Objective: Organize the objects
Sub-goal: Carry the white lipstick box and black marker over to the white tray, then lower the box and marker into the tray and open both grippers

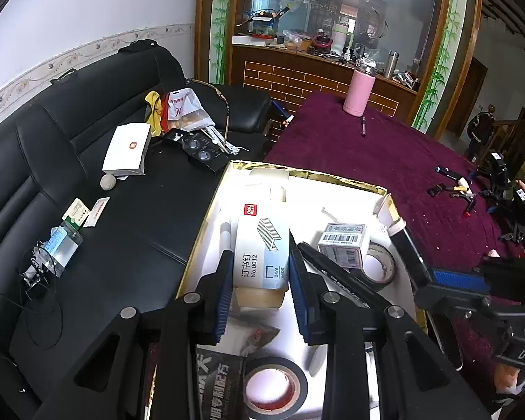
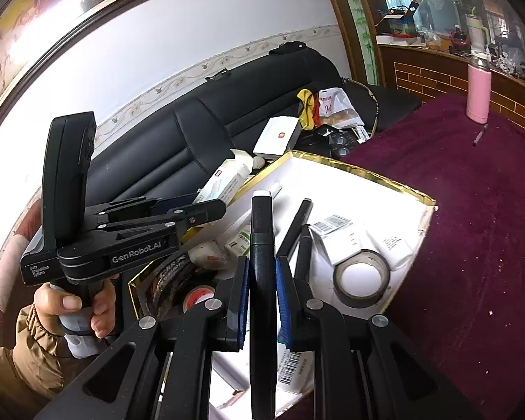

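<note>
Left wrist view: left gripper (image 1: pixel 261 273) clamps white staple carton (image 1: pixel 261 245), right gripper (image 2: pixel 261 301) clamps black flat bar (image 2: pixel 262 280); lower both flat into gold-rimmed white box (image 1: pixel 206 224).

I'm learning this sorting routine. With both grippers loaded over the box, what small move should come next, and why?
Probably lower the left gripper and let go of the staple box. It is clamped just above the white gold-rimmed box, where bare floor shows below it. The right gripper grips a black marker and can follow.
</note>
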`<action>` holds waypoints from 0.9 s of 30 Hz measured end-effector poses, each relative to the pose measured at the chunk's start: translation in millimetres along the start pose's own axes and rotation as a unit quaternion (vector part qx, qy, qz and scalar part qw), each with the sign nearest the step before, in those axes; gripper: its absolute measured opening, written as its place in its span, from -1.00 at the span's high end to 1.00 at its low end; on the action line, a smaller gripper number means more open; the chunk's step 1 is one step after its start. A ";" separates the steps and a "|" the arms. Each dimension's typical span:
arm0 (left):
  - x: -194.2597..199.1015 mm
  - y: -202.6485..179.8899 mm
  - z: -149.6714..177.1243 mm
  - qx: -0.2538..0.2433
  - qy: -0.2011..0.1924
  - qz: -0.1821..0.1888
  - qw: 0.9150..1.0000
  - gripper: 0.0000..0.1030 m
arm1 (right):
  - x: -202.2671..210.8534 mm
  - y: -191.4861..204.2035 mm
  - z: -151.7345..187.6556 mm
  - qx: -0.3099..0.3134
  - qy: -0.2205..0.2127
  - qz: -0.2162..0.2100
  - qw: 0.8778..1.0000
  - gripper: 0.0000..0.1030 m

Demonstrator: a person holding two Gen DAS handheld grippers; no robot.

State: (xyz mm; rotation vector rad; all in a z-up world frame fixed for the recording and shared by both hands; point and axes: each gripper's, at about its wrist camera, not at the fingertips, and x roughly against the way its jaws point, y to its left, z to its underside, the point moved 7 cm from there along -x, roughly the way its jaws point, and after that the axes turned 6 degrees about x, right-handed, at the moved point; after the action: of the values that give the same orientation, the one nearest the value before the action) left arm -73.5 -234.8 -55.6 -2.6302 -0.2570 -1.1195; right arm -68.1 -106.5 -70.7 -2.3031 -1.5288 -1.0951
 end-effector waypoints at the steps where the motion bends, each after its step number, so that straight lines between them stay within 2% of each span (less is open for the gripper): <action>1: -0.4 1.7 -0.7 0.001 0.000 0.000 1.000 0.42 | -0.8 0.9 -0.1 0.000 0.000 -0.001 1.000 0.69; 12: -5.0 10.4 -4.1 0.003 0.002 -0.005 1.000 0.42 | -13.4 4.8 -5.7 -0.020 0.005 -0.007 1.000 0.69; 27: -20.6 13.1 -21.4 -0.037 0.000 -0.038 0.999 0.42 | -37.2 7.7 -4.5 -0.024 0.026 -0.006 0.999 0.69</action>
State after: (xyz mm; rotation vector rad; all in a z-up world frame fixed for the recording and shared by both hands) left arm -98.6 -255.1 -58.6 -2.7047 -0.3255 -1.1756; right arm -71.4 -139.5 -89.8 -2.2805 -1.5139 -1.1990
